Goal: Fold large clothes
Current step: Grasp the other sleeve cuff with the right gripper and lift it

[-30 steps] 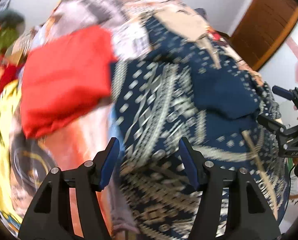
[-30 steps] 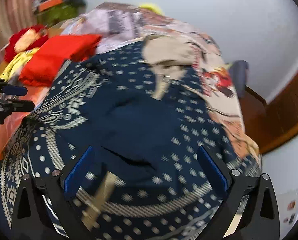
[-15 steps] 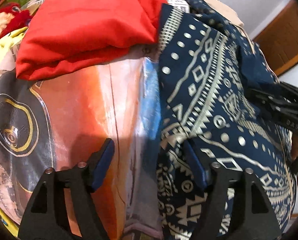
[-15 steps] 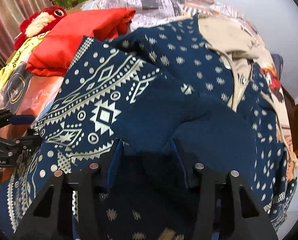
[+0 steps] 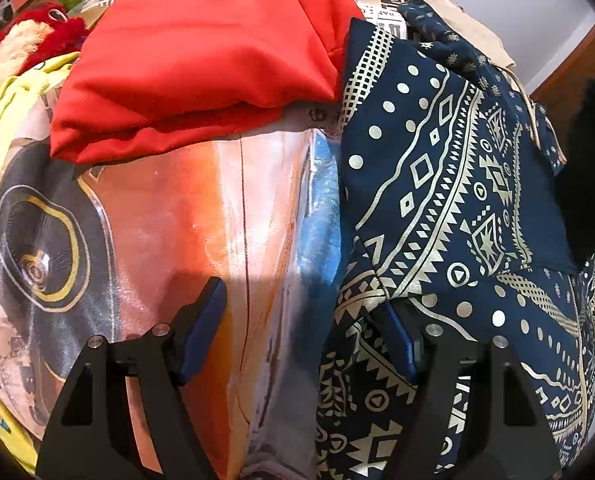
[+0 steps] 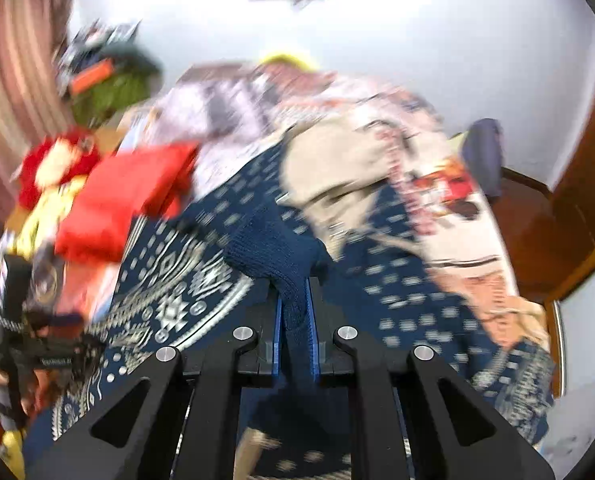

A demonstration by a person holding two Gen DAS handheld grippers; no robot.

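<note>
Now the big blue patterned garment (image 5: 449,208) has been grabbed. Half a second ago the right tongs (image 6: 295,320) were still a little open over it; now they are squeezed tight on a bunch of the dark blue cloth and are lifting it, so a fold looks like it is starting. The left tongs (image 5: 305,332) are wide open and hold nothing. The garment's edge lies over their right finger. A folded red cloth (image 5: 201,56) sits further ahead of them, on the printed bedsheet (image 5: 169,216).
</note>
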